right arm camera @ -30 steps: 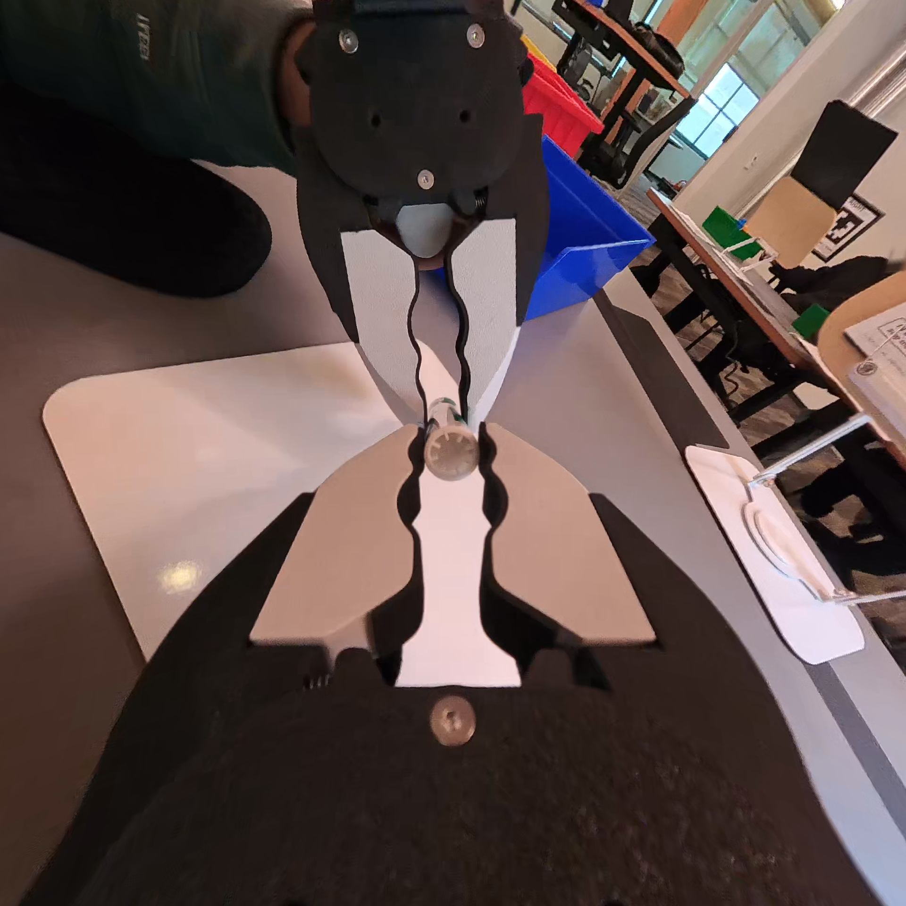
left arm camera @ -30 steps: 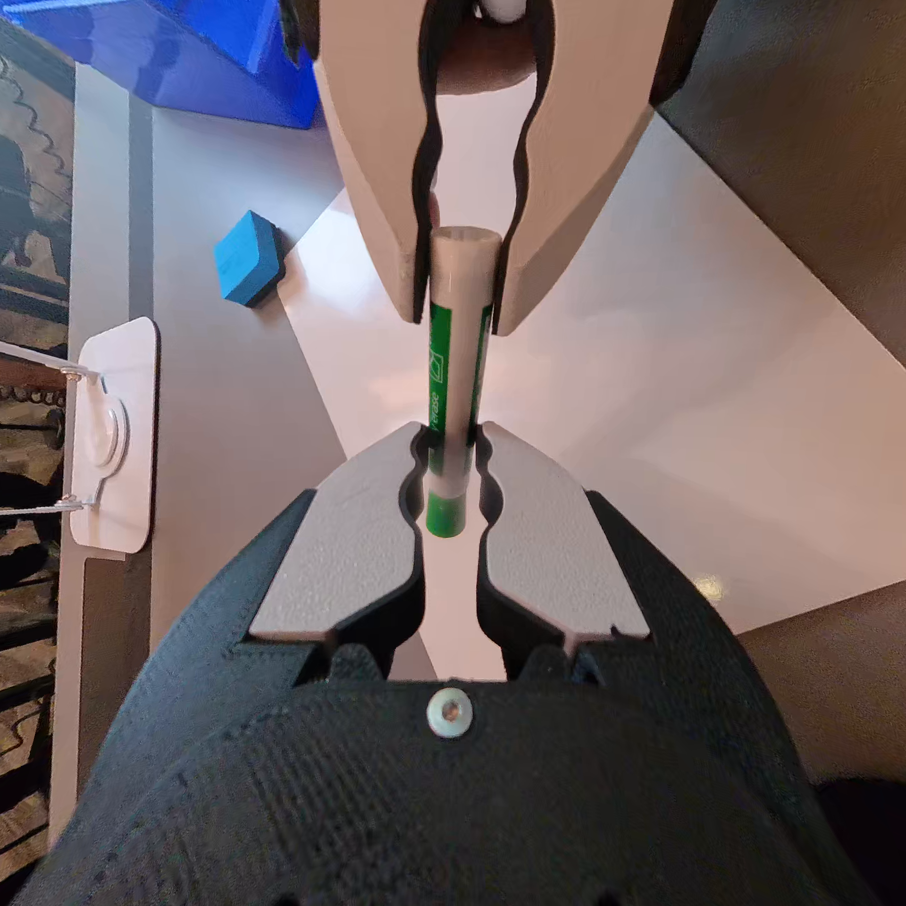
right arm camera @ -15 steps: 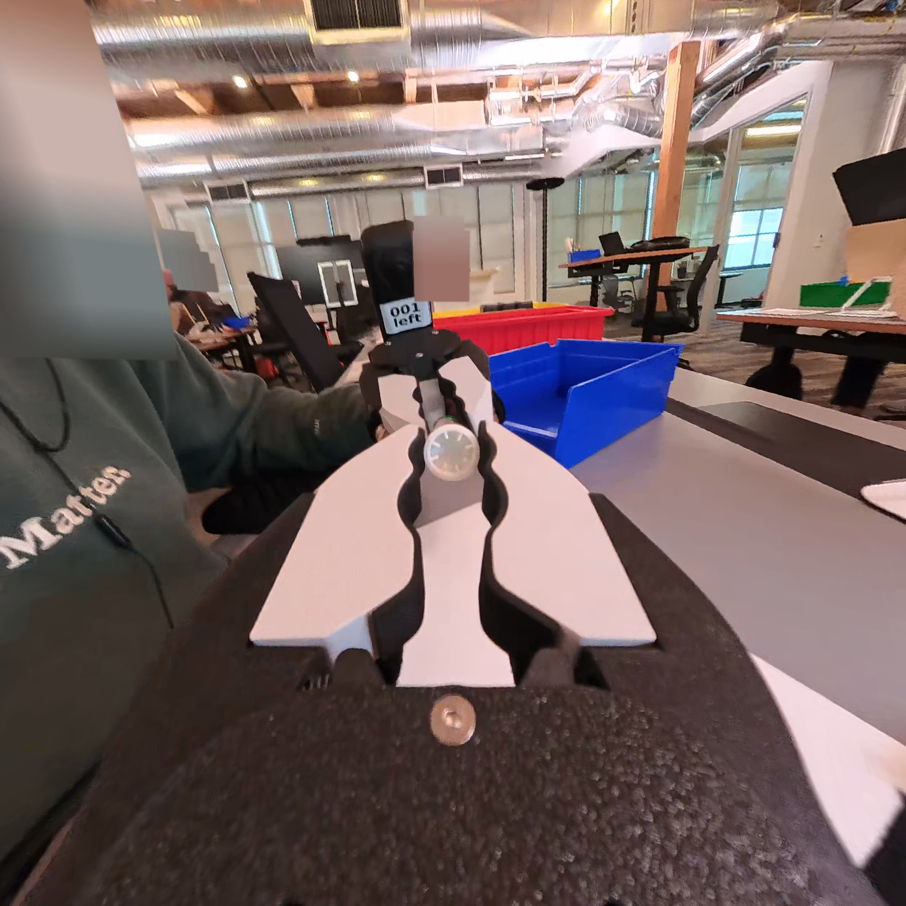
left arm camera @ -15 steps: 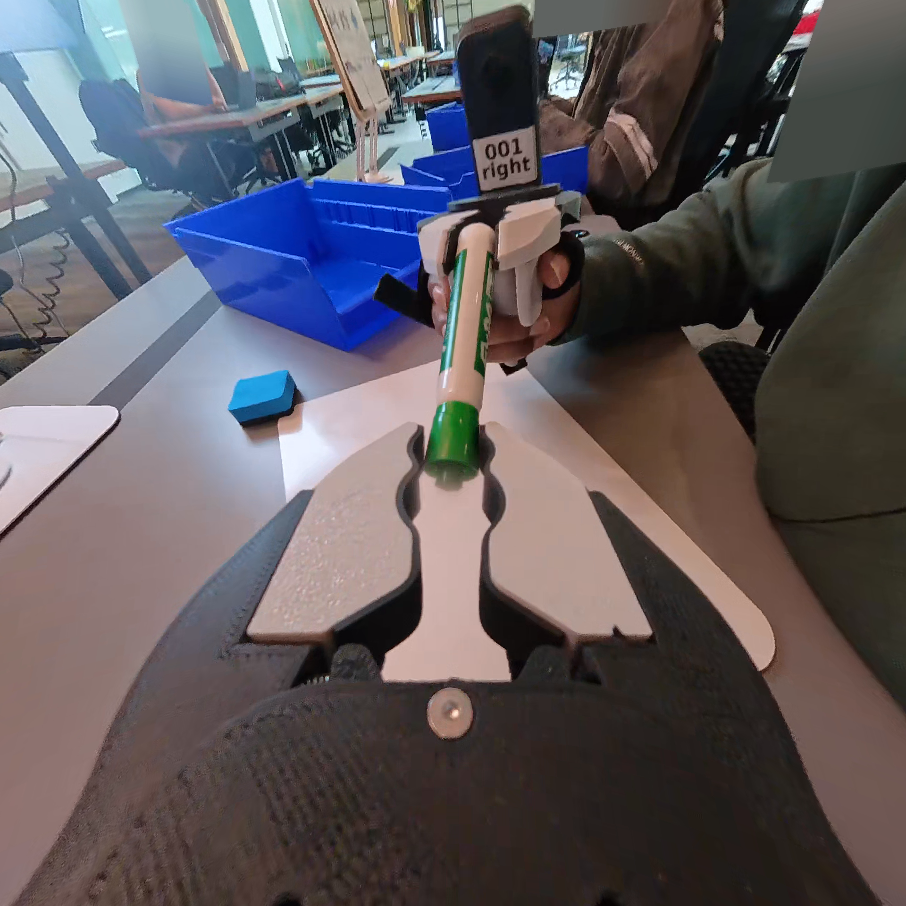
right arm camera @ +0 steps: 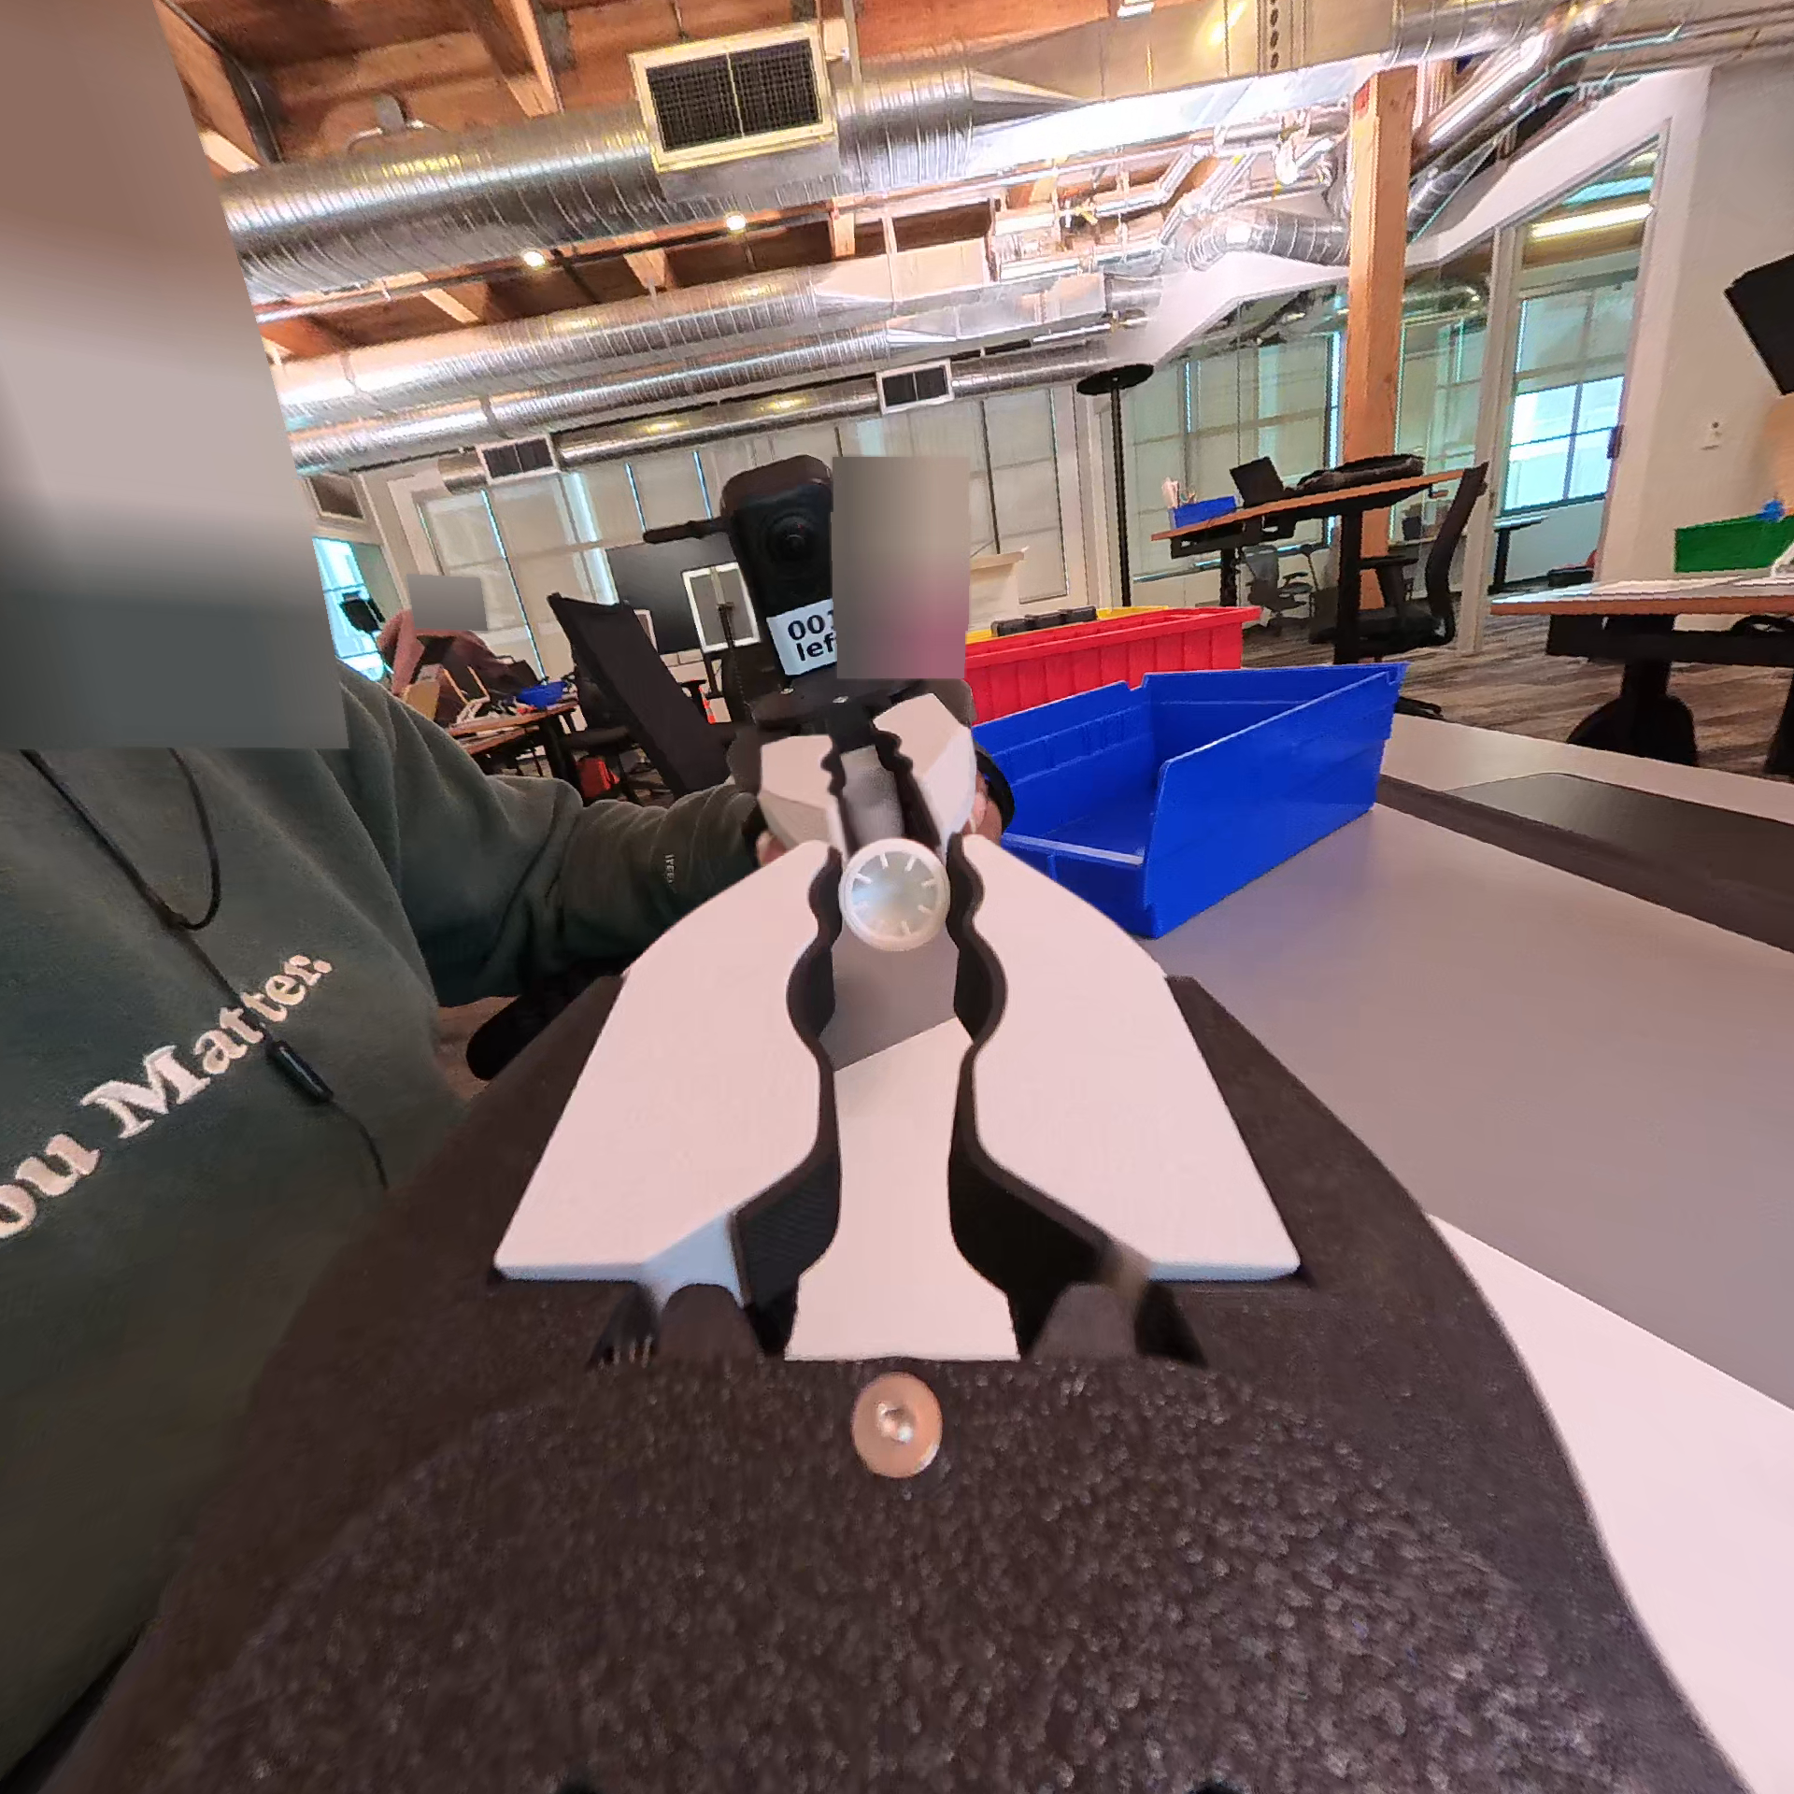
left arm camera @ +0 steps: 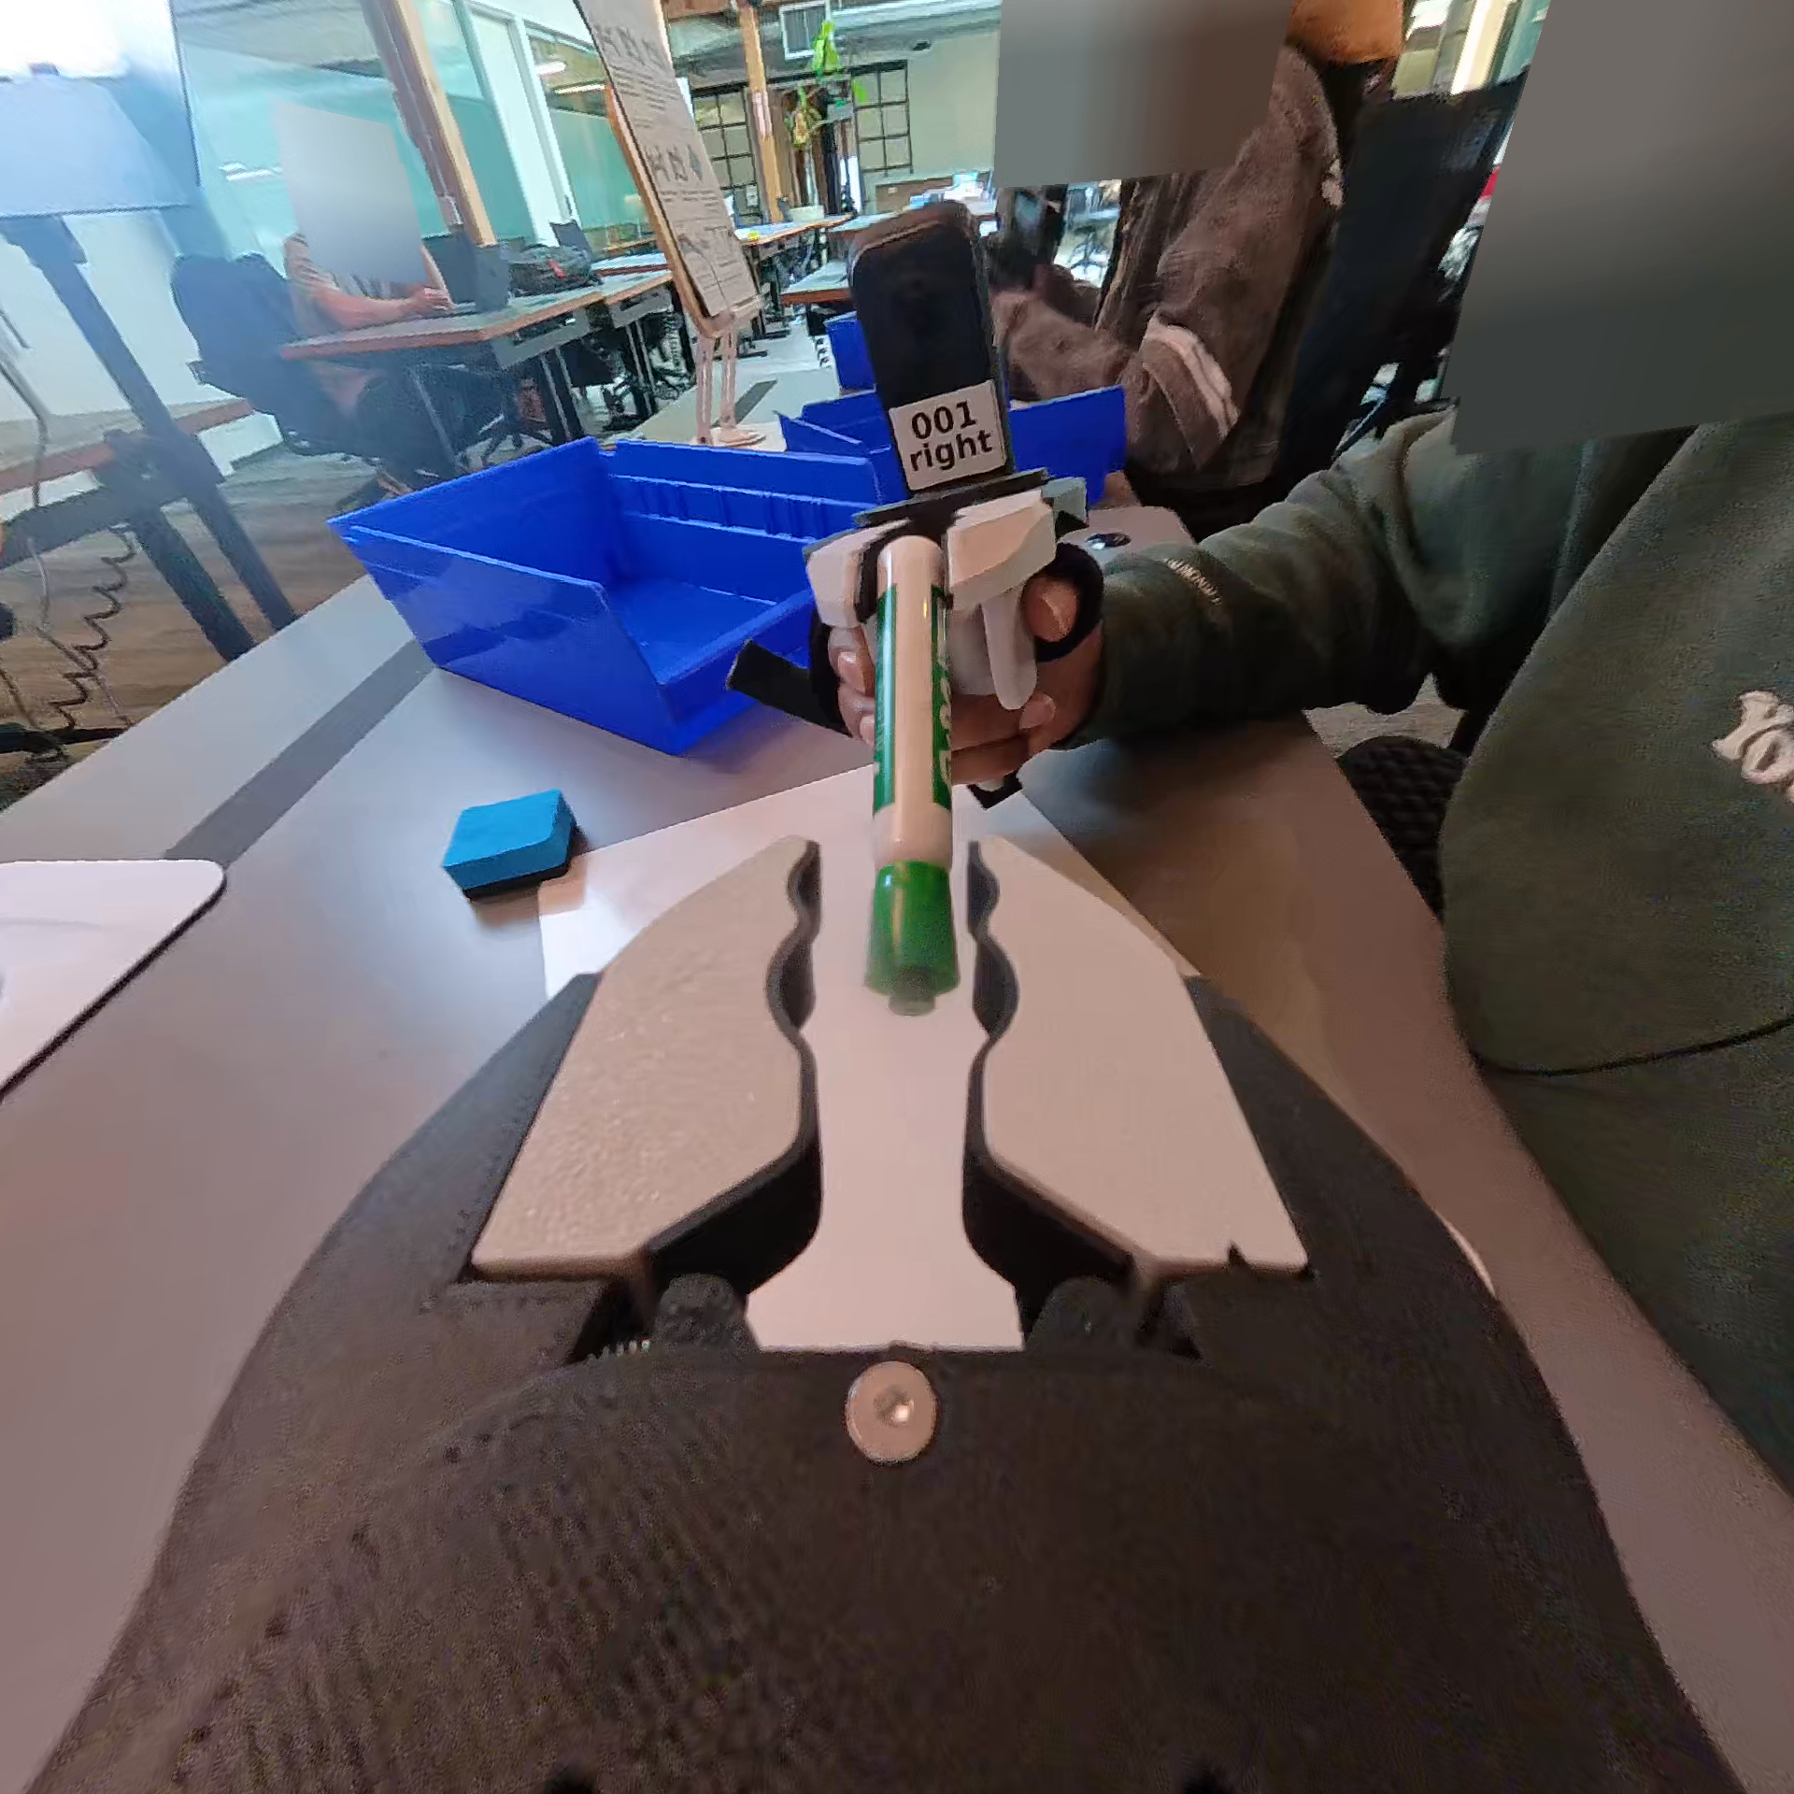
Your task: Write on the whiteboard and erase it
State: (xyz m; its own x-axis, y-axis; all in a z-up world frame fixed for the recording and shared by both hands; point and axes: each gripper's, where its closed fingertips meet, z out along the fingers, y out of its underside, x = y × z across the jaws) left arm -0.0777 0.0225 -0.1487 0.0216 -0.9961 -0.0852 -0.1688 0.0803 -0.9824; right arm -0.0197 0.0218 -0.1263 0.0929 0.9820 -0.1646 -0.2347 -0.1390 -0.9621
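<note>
Now the right gripper (right arm camera: 893, 874) is clamped on the white tail end of the green marker (left arm camera: 913, 767), whose long axis runs straight into the left gripper (left arm camera: 893, 922). That one's jaws stand apart around the green cap (left arm camera: 911, 937), not pinching. Whiteboard (left arm camera: 680, 874) lies below; blue eraser (left arm camera: 510, 840) far-left.

Left wrist view: whiteboard (left arm camera: 670, 879) mostly hidden behind left tool (left arm camera: 893, 864); marker (left arm camera: 911, 738) tip blurred. White pad (left arm camera: 87, 932) cut off at 9 o'clock. Right wrist view: marker barrel hidden behind its end cap.
</note>
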